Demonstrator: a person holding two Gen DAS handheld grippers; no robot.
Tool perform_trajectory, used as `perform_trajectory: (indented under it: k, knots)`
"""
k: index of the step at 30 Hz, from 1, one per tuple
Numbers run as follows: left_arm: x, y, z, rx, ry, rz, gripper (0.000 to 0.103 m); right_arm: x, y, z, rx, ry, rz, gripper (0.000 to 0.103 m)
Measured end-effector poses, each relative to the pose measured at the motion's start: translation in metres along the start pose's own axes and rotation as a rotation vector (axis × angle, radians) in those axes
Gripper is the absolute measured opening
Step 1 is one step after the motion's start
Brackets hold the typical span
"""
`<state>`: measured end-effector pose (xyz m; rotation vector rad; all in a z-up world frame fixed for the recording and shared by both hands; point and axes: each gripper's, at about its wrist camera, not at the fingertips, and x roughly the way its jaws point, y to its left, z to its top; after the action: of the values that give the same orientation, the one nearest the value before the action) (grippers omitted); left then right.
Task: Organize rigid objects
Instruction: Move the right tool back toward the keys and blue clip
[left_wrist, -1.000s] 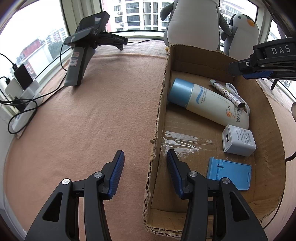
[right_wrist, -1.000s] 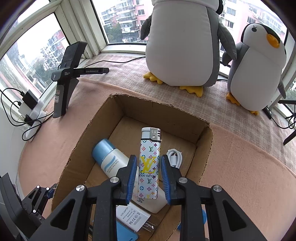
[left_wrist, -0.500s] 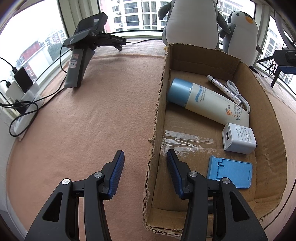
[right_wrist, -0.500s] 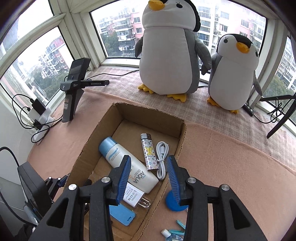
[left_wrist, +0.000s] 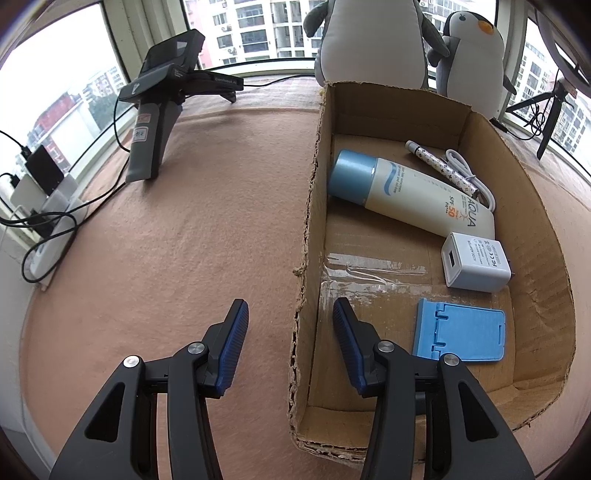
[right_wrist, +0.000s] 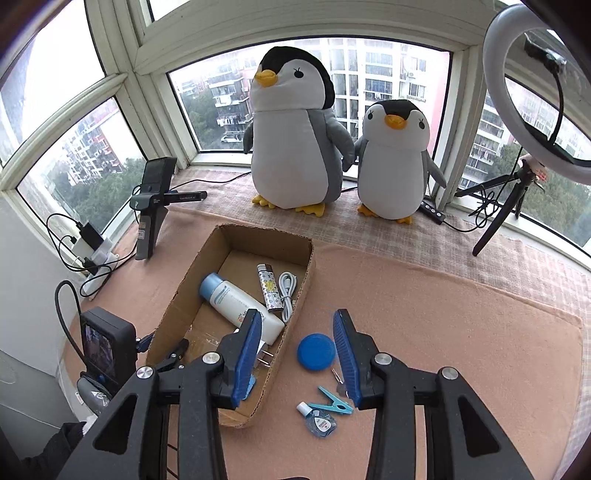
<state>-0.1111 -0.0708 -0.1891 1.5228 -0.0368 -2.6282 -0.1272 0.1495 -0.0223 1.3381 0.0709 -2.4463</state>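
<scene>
Two grippers are seen half open, empty: left gripper (left_wrist: 290, 307) set astride a box (left_wrist: 535, 221) wall, right gripper (right_wrist: 297, 318) held over free mat (right_wrist: 443, 314) beside it.

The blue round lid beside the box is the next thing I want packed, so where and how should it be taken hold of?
Take the blue round lid across its rim, coming straight down from above with the right hand-held gripper. It lies flat on the pink cloth, so only the edge offers opposing sides. Set one finger toward the cardboard box, one on the far side; the gap there looks sufficient.
</scene>
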Motion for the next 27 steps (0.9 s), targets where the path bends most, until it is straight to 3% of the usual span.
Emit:
perform_trajectory:
  k: [10, 27]
  knots:
    - [-0.001, 0.0, -0.001, 0.037, -0.008, -0.024, 0.047, -0.018, -0.02, -0.045, 0.058, 0.013, -0.043, 0.037]
    - [-0.001, 0.002, -0.001, 0.03, -0.014, -0.054, 0.047, 0.064, -0.084, -0.096, 0.309, 0.156, 0.004, 0.037]
